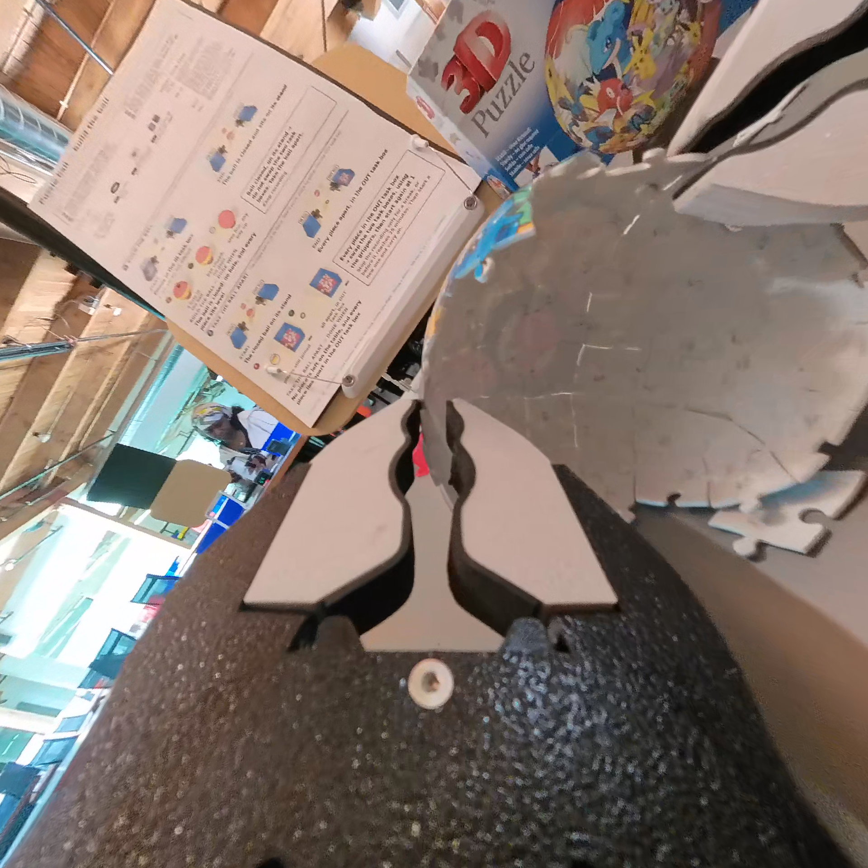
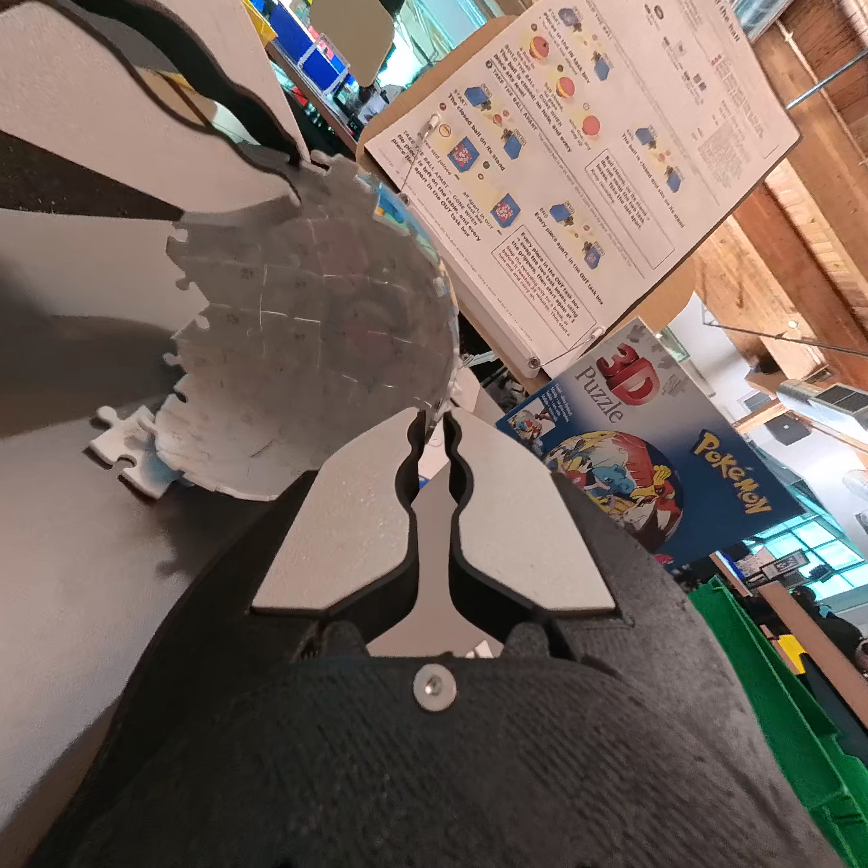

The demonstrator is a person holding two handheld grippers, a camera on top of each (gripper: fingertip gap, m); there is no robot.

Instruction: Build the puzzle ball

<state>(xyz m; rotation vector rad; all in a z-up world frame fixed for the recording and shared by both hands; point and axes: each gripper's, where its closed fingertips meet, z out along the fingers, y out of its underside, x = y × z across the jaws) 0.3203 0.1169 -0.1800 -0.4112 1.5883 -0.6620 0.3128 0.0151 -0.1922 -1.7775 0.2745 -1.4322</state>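
Left wrist view shows the left gripper (image 1: 434, 422) pinching the thin rim of a half-built puzzle ball, a curved grey shell of joined pieces with bright pictures on its outside (image 1: 634, 338). Its two white fingers sit close together with the rim between them. Right wrist view shows the right gripper (image 2: 434, 425) doing the same at another spot on the rim, fingers narrow, biting the edge of the puzzle ball (image 2: 305, 329).

Two grips on opposite sides probably keep the bowl from wobbling or bending, since the shell is thin and could pop apart. The open side faces the cameras, so the toothed edge where more pieces must go is easy to see.

One loose white puzzle piece (image 2: 127, 446) lies on the grey table (image 2: 94, 587), touching the bottom edge of the shell. The shell seems to rest low on the table there.

Behind stand a blue puzzle box with a ball picture (image 2: 657, 469) and a white instruction sheet on a board (image 2: 587, 188).
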